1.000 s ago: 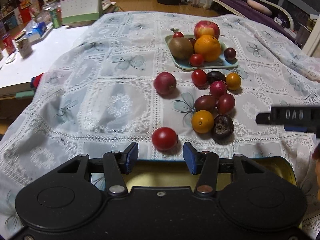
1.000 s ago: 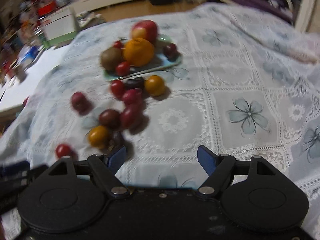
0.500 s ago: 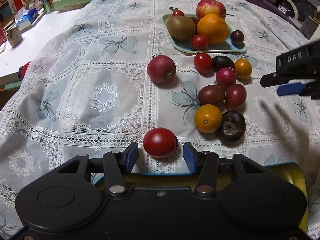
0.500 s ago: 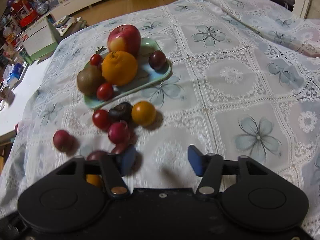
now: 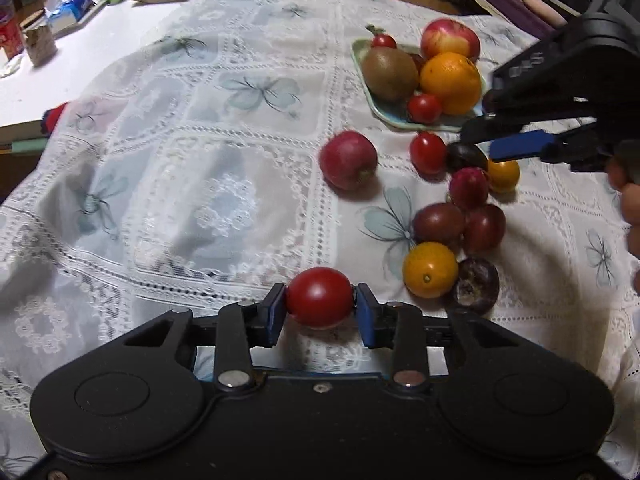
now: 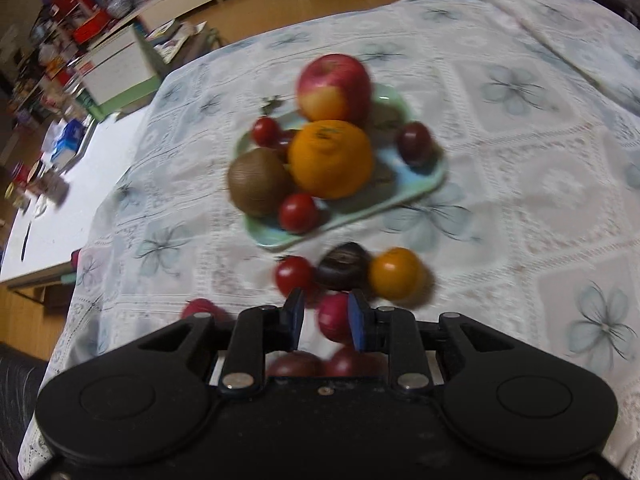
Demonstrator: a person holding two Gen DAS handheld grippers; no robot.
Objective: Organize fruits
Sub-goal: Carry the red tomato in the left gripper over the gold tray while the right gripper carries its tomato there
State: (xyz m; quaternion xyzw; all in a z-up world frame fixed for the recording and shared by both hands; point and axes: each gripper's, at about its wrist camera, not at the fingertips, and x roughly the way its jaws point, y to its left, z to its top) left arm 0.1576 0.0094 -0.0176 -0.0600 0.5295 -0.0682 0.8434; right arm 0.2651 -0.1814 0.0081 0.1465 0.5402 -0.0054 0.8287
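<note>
Left wrist view puts my left gripper (image 5: 320, 312) with its jaws closing onto a red cherry tomato (image 5: 319, 297), both blue pads touching its sides, the fruit low on the lace tablecloth (image 5: 192, 184) at the near edge. My right gripper (image 6: 325, 316) has drawn its jaws in as narrow as they go, with a pink-red radish-like fruit (image 6: 334, 322) between the pads; motion blur keeps me from telling whether they truly press on it. Just beyond that sit a second red tomato (image 6: 294, 274), a dark chestnut-like fruit (image 6: 344, 266) and a small orange tomato (image 6: 396, 272), packed touching each other. Farther off is the pale green plate (image 6: 424, 184), already carrying an apple (image 6: 334, 88), an orange (image 6: 330, 158), a kiwi (image 6: 258, 182) and several small fruits. I judge the step is gathering loose fruit onto that plate. To do it well I would squeeze the tomato only enough to hold, since it looks soft, lift straight up before crossing, and set it in the bare near-right corner of the plate, clear of the right tongs working the cluster.
</note>
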